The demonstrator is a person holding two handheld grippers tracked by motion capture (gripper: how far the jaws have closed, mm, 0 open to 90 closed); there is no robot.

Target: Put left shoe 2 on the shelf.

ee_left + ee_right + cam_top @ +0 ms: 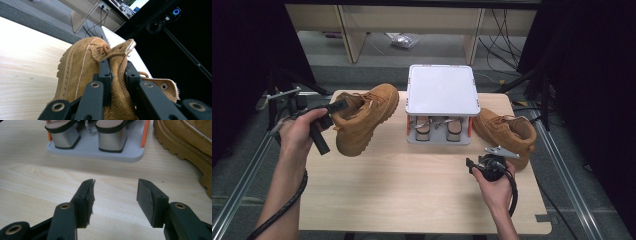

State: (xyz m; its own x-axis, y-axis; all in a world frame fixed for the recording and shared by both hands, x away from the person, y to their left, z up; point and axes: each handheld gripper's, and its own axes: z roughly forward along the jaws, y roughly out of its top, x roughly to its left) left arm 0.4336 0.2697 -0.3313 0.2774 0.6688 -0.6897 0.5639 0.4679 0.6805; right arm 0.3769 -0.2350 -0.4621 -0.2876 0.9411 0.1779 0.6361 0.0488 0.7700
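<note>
a person's left gripper point(332, 111) clamps the collar of a tan suede lace-up boot with a lugged sole point(364, 117), holding it up over the left part of the pale wooden table point(412, 190), toe pointing toward the far middle and sole tilted down and to the left. in the left gripper view the two black jaws stand close together with a fold of the boot's point(82, 70) suede and mesh lining pressed between their pads point(106, 72), the tongue rising above them; the table lies under the boot's sole at the left of that view.

the right gripper point(472, 165) sits low over the right front of the table, held in the person's right hand point(497, 187), its jaws parted and closed on nothing. in the right gripper view point(115, 195) only bare wood shows between the two pads, and both point toward a grey two-tier shoe rack with orange posts point(100, 152).

that rack point(439, 90) stands at the middle of the table's far side, its white top shelf bare; on its lower shelf sits a pair of block-heeled sandals with silver heels point(439, 129), heels facing the person. just right of the rack, a second tan suede boot point(507, 131) rests on the table on its sole, near the right gripper but apart from it; its lugged sole edge point(182, 152) fills the right gripper view's upper right corner.
</note>
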